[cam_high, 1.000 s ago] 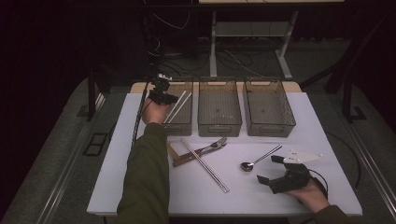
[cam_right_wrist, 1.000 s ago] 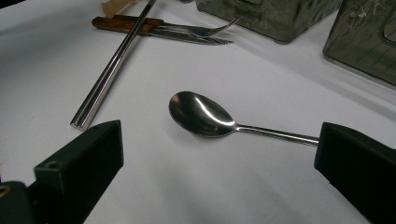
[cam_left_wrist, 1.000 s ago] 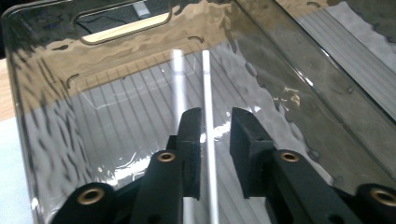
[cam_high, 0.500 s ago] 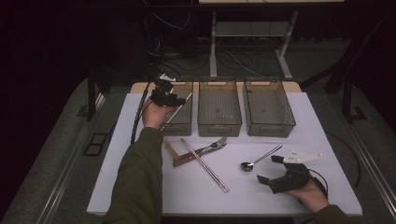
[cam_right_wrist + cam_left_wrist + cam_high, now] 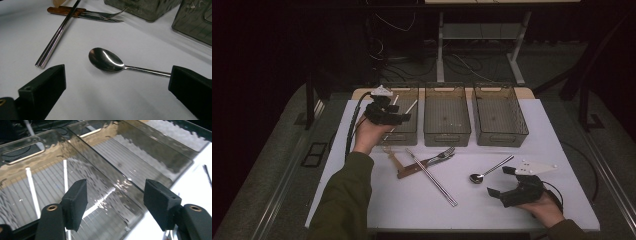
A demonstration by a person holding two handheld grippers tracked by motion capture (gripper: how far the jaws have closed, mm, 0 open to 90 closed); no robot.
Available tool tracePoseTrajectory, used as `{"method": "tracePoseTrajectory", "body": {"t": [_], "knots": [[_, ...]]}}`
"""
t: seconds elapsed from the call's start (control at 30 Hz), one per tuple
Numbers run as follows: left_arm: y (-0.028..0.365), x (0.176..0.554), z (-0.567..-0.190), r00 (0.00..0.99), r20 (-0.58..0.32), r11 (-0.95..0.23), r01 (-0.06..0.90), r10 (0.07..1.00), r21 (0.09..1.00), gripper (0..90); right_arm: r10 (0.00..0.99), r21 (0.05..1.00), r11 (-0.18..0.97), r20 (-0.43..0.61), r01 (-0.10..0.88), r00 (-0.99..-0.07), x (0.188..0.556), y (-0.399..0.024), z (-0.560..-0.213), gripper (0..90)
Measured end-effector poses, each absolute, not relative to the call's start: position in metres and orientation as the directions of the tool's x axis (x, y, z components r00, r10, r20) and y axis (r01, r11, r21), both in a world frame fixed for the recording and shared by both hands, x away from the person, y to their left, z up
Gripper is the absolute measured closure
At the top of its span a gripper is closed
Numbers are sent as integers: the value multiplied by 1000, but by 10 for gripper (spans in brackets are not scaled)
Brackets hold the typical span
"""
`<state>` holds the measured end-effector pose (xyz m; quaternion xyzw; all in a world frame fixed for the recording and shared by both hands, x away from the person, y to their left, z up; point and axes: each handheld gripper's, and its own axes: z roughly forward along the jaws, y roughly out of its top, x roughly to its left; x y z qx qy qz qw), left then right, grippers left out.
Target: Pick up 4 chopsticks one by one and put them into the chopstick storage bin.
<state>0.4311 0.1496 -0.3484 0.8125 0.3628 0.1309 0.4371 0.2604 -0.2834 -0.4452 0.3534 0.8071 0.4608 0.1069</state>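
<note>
My left gripper (image 5: 403,118) hovers over the near end of the left clear bin (image 5: 404,136). Its jaws have just been opening and nothing is between them (image 5: 115,205). Two white chopsticks (image 5: 31,188) lie inside that bin, below and beyond the jaws. At the table's front right, my right gripper (image 5: 500,181) rests open, pointing at a metal spoon (image 5: 489,170). The spoon's bowl (image 5: 107,60) lies on the white tabletop just ahead of the wide-open jaws (image 5: 117,85), untouched.
A middle bin (image 5: 447,131) and a right bin (image 5: 499,132) stand beside the left one. On the table lie metal chopsticks (image 5: 432,177), a wooden-handled knife (image 5: 412,170), a fork (image 5: 441,155) and a pale wooden utensil (image 5: 393,156).
The left hand has drawn back toward the near end of the left bin and risen a little, its jaws spreading. The white chopsticks stay in the bin. The right hand has not moved.
</note>
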Motion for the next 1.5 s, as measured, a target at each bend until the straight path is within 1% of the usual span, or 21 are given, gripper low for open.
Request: {"method": "tracePoseTrajectory", "body": {"t": [0.1, 0.23, 0.37, 0.6, 0.8, 0.93, 1.17, 1.5], "knots": [[150, 420, -353, 715, -108, -364, 472, 690, 803, 303, 668, 820, 323, 156, 473, -728, 261, -284, -445, 14], [151, 403, -359, 741, -89, -391, 448, 666, 804, 280, 667, 819, 325, 157, 473, -728, 262, -283, -445, 14], [152, 387, -365, 749, -99, -377, 438, 655, 816, 260, 668, 820, 323, 156, 473, -728, 262, -284, -445, 14], [154, 356, -376, 765, -84, -381, 409, 639, 829, 214, 669, 818, 321, 160, 477, -726, 263, -284, -446, 14], [155, 334, -388, 768, -80, -402, 418, 636, 815, 159, 671, 819, 319, 161, 477, -724, 263, -284, -445, 14], [154, 321, -398, 772, -70, -420, 417, 632, 806, 144, 672, 819, 315, 164, 479, -722, 262, -284, -445, 14], [155, 297, -410, 785, -60, -417, 390, 616, 821, 128, 671, 816, 317, 167, 484, -722, 262, -284, -445, 14], [157, 269, -424, 791, -82, -404, 395, 606, 825, 112, 675, 813, 319, 165, 486, -719, 261, -286, -445, 15]]}}
